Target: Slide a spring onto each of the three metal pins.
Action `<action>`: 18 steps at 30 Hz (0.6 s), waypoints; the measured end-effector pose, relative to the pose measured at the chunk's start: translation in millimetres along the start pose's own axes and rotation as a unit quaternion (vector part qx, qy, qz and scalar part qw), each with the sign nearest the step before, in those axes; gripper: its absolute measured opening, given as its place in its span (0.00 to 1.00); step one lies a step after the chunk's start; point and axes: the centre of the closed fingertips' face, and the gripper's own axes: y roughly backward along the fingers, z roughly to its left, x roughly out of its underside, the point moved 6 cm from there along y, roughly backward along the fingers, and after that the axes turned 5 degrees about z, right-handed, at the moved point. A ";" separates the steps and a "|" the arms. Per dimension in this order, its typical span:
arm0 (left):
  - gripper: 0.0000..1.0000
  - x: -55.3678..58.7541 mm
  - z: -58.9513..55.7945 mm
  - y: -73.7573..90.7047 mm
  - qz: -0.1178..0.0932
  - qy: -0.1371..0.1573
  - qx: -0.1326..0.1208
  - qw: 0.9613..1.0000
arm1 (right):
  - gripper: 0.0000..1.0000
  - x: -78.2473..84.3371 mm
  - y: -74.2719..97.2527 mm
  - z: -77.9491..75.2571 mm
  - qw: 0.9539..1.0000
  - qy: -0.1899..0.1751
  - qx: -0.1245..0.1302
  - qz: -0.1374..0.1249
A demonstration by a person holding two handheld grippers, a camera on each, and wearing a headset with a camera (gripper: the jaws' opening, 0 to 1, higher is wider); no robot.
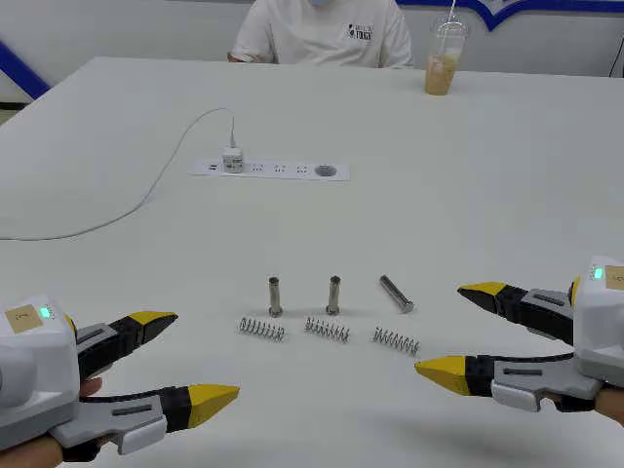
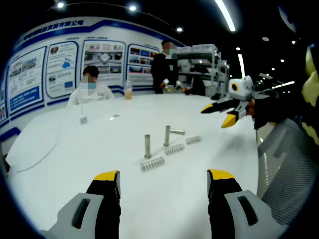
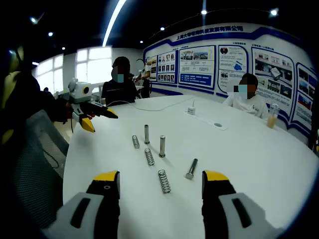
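Note:
On the white table two metal pins stand upright, the left pin and the middle pin; a third pin lies on its side at the right. Three springs lie in a row just in front: left spring, middle spring, right spring. My left gripper hovers open at the near left, well short of the springs. My right gripper is open at the near right, with the right spring and the lying pin ahead of its jaws. Both hold nothing.
A white power strip with a plugged charger and a cable trailing left lies farther back. A plastic cup with a drink stands at the far edge, beside a seated person. Another person stands beyond the table in the gripper views.

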 end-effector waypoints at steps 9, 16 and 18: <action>0.72 -0.6 0.4 -0.2 -0.001 0.000 -0.001 1.000 | 0.68 0.3 0.1 -0.3 1.000 -0.001 0.001 0.000; 0.72 -0.1 1.2 0.9 -0.001 0.000 -0.003 1.000 | 0.68 0.2 0.0 -0.5 1.000 -0.001 0.002 0.001; 0.72 0.1 1.3 1.1 0.000 0.000 -0.003 1.000 | 0.68 0.2 0.0 -0.4 1.000 -0.001 0.002 0.001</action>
